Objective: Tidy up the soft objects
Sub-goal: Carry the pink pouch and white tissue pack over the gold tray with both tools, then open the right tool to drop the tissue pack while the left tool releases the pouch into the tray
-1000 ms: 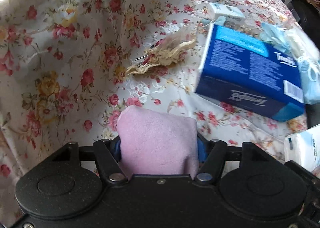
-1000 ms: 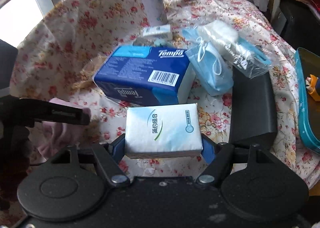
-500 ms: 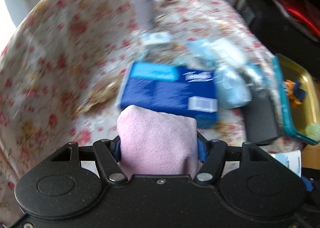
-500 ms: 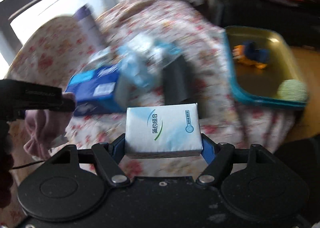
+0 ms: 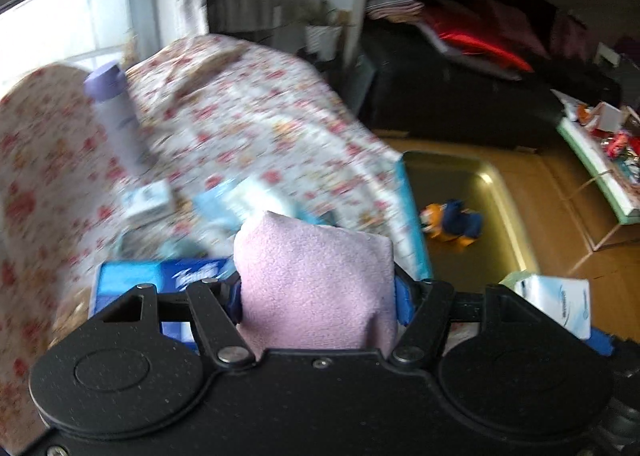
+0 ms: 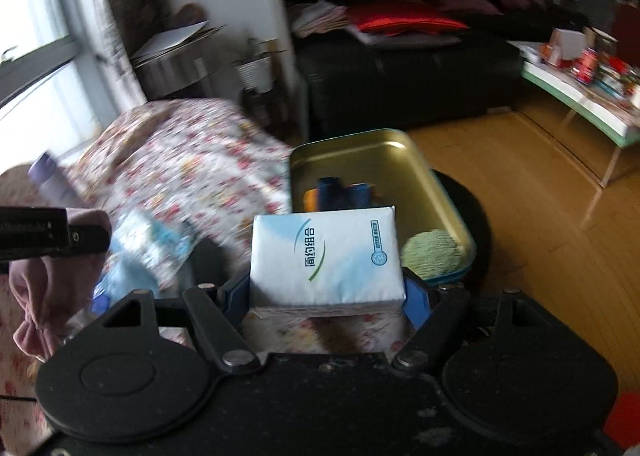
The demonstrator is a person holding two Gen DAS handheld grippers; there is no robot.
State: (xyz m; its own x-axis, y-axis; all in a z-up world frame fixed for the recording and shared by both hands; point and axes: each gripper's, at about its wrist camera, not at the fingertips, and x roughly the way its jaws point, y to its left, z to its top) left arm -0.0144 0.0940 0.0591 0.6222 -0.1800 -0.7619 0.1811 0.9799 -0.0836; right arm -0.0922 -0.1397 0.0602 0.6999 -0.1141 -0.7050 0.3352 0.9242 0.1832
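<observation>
Each gripper (image 5: 318, 296) (image 6: 326, 296) is matte black plastic with round discs, silver screws and blue finger pads.

a folded pink cloth (image 5: 316, 280), fuzzy and bunched, sits clamped between the left gripper's (image 5: 318, 296) fingers. a white-and-blue tissue pack (image 6: 326, 256), flat with its printed face up, is pinched at its sides in the right gripper (image 6: 326, 296). a green fuzzy ball (image 6: 430, 254) and a blue-orange toy (image 5: 454, 222) lie in the gold tray (image 6: 384, 152).
</observation>
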